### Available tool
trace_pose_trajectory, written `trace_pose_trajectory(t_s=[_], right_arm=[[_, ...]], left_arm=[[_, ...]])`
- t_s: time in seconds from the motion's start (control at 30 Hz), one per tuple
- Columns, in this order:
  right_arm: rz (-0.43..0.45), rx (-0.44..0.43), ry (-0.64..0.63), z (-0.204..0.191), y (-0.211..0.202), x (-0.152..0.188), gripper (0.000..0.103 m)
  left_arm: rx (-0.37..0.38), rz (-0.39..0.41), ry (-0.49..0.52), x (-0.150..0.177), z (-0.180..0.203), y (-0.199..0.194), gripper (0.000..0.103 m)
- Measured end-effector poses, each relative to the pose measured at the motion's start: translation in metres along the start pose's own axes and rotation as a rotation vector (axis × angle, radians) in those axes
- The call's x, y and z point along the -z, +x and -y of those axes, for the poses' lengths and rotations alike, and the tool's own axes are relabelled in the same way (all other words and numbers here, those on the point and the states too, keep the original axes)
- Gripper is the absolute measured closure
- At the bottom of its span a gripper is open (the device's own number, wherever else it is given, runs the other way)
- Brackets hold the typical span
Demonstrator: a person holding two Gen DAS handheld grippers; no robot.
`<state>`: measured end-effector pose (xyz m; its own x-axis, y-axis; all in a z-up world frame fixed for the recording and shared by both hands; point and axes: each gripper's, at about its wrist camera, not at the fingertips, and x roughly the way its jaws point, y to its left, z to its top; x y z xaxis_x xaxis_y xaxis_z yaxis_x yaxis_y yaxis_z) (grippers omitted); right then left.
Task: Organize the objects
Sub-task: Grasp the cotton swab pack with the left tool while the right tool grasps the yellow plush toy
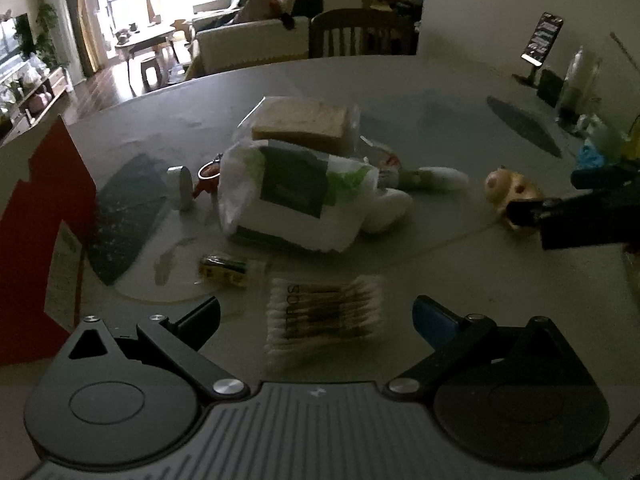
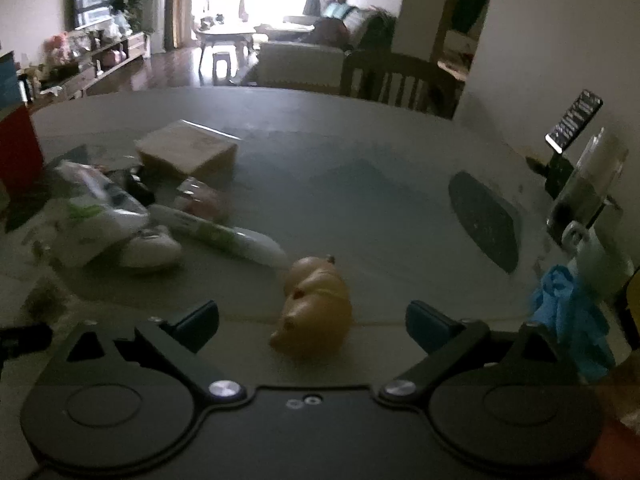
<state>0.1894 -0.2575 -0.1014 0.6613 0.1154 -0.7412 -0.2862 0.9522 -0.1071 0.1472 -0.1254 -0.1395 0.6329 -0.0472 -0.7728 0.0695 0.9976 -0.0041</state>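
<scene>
Yellowish toy animal [image 2: 316,312] lay on its side between the right gripper's [image 2: 312,320] spread jaws; left gripper [image 1: 316,316] gaped around cotton swabs [image 1: 324,316].

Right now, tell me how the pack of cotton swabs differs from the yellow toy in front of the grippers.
The cotton swabs are a flat, pale bundle of thin sticks in a pack; the yellow toy is one rounded, lumpy figure. The swabs lie ahead of the left gripper; the toy sits before the right gripper. Both rest on the table, ungrasped, in front of open jaws.
</scene>
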Motion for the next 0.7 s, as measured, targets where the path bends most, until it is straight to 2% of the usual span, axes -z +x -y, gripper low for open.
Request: trace_pose_trajectory(t_s=[0.3, 0.37, 0.6, 0.7], right_arm=[[-0.066, -0.041, 0.026, 0.005, 0.033, -0.005, 0.012], [-0.077, -0.044, 0.025, 0.005, 0.038, -0.006, 0.023], [-0.132, -0.065, 0.049, 0.006, 0.048, -0.009, 0.036], [-0.142, -0.072, 0.052, 0.005, 0.049, -0.010, 0.050]], left_arm=[[-0.003, -0.062, -0.028, -0.003, 0.003, 0.028, 0.000], [-0.015, -0.068, -0.038, -0.003, 0.003, 0.032, 0.000], [-0.023, -0.060, -0.066, -0.002, 0.000, 0.036, 0.001], [-0.023, -0.053, -0.071, -0.002, -0.001, 0.036, 0.002]])
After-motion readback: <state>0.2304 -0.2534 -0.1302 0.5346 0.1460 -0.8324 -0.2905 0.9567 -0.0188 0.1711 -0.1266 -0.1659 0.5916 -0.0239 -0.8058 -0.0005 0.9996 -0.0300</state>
